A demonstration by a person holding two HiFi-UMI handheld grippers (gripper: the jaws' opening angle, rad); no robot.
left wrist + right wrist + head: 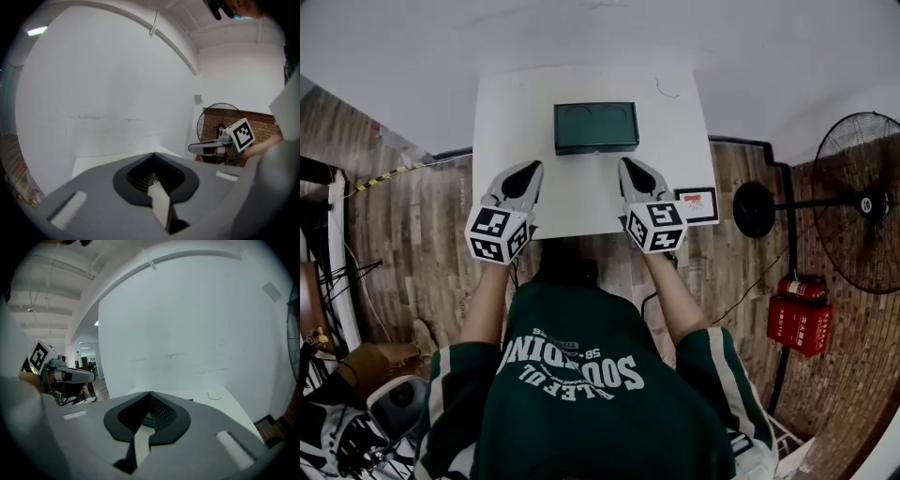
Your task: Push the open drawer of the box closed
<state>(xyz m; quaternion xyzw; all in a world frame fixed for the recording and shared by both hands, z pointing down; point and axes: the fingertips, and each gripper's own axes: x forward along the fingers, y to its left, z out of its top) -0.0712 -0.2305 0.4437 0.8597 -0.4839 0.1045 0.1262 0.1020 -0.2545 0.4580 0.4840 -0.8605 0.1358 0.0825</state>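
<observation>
A dark green box [595,127] stands at the middle of the white table [511,112]. From above I cannot make out its drawer. My left gripper [529,171] hovers over the table in front of the box's left end, its jaws shut and empty. My right gripper [629,167] is level with it in front of the box's right end, also shut on nothing. In the left gripper view the jaws [152,153] meet at a point and the right gripper [220,145] shows at the side. The right gripper view has its own closed jaws [149,392] hiding the box.
A small framed card [697,204] lies at the table's front right corner and a bit of wire [666,90] at the back right. A standing fan [861,202] and a red extinguisher box [802,319] are on the wooden floor to the right. Bags lie at the lower left.
</observation>
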